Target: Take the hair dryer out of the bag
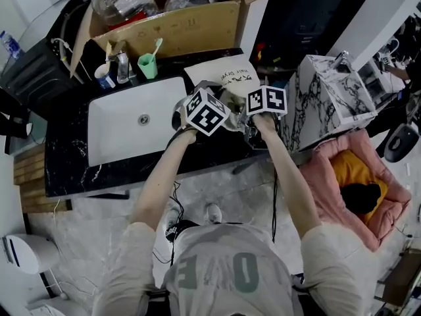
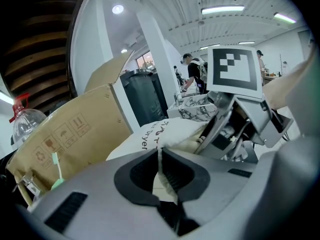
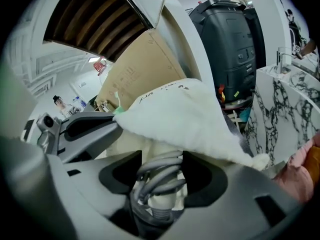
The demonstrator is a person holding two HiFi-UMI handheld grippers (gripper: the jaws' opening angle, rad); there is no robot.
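Observation:
A cream cloth bag (image 1: 220, 75) with dark print lies on the black counter (image 1: 66, 150), right of the sink. Both grippers meet at its near edge, under their marker cubes. My left gripper (image 2: 160, 170) is shut on a thin fold of the bag's cloth (image 2: 161, 156), and the bag (image 2: 165, 131) bulges beyond it. My right gripper (image 3: 161, 178) is shut on a bundle of grey cord loops (image 3: 159, 171) coming from under the bag's (image 3: 175, 111) open edge. The hair dryer's body is hidden inside the cloth.
A white sink (image 1: 131, 127) sits left of the bag. Behind it are a green cup (image 1: 148, 65) with a toothbrush, bottles and a big cardboard box (image 1: 177, 26). A marbled box (image 1: 329, 94) stands at the right, with a pink pet bed (image 1: 358, 186) on the floor.

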